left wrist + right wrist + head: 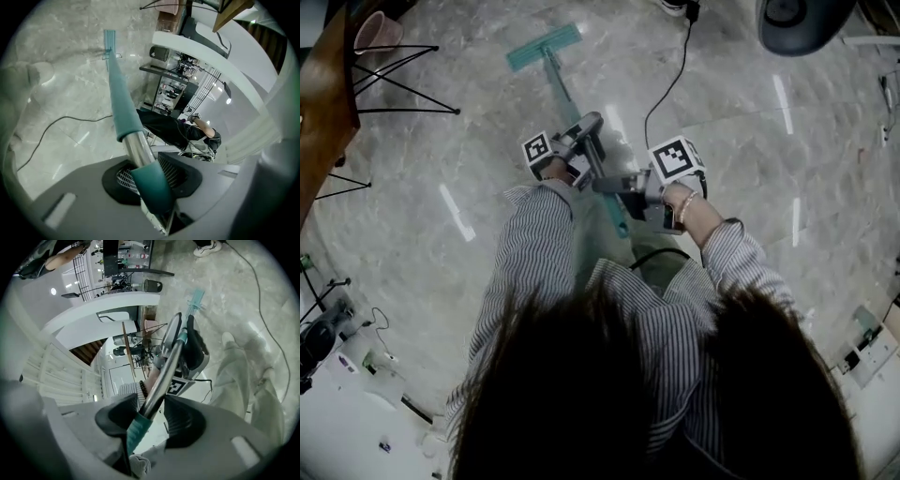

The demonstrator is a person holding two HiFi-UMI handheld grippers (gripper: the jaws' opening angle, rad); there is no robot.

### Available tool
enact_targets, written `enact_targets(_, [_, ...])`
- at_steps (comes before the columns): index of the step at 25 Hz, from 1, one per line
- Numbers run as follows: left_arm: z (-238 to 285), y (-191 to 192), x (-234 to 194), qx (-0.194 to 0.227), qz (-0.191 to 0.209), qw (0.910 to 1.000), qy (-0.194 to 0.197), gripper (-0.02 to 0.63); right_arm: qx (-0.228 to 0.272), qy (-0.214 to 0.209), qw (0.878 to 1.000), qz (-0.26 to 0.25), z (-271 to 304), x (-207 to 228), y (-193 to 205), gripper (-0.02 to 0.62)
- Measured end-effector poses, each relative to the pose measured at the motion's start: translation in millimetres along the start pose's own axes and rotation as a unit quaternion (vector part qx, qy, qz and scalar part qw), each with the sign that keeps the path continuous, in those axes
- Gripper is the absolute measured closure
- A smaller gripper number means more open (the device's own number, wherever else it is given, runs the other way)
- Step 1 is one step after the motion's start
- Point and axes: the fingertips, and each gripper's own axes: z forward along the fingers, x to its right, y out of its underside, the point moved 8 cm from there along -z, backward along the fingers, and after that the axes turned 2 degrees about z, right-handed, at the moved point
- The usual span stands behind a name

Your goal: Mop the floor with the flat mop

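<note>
The flat mop has a teal head [546, 47] lying on the grey marble floor ahead of me, and a teal-and-metal handle [565, 98] that runs back toward my body. My left gripper [581, 150] is shut on the handle lower down the pole. In the left gripper view its pads clamp the metal pole [138, 147] between two teal sleeves, and the mop head [109, 40] shows far off. My right gripper [619, 185] is shut on the handle's upper end. Its own view shows the pole [161, 376] and the teal end grip [136, 430] between its pads, with the left gripper [187, 350] further along.
A black cable [670, 84] trails over the floor to the right of the mop. At the left stand a chair's wire legs [394, 80], a brown tabletop edge [323, 103] and a pink cup [380, 28]. A dark round object [797, 23] sits at the top right.
</note>
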Motion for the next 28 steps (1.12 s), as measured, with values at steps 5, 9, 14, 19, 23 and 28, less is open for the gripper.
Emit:
enact_targets(5, [-17, 87, -37, 0.016, -0.007, 0.9998, 0.005, 0.497, -0.019, -0.003, 1.0, 0.002, -46, 36, 72, 0.416])
enact_targets(9, [-59, 155, -45, 0.014, -0.02, 0.9997, 0.0, 0.503, -0.038, 0.0, 0.999, 0.01, -56, 42, 147, 0.416])
enact_targets(14, [-87, 180, -52, -0.001, -0.044, 0.999, -0.003, 0.514, -0.033, 0.005, 0.999, 0.021, -47, 49, 186, 0.416])
enact_targets(19, [-90, 180, -59, -0.021, -0.042, 0.9986, -0.024, 0.517, -0.017, 0.002, 0.999, 0.046, -44, 57, 193, 0.416])
enact_targets(23, [-87, 178, -59, -0.027, -0.037, 0.9988, -0.02, 0.515, -0.009, -0.004, 0.999, 0.033, -43, 59, 191, 0.416])
enact_targets(28, [-88, 180, -60, -0.032, -0.038, 0.9984, -0.027, 0.516, -0.015, -0.002, 0.999, 0.035, -42, 60, 192, 0.416])
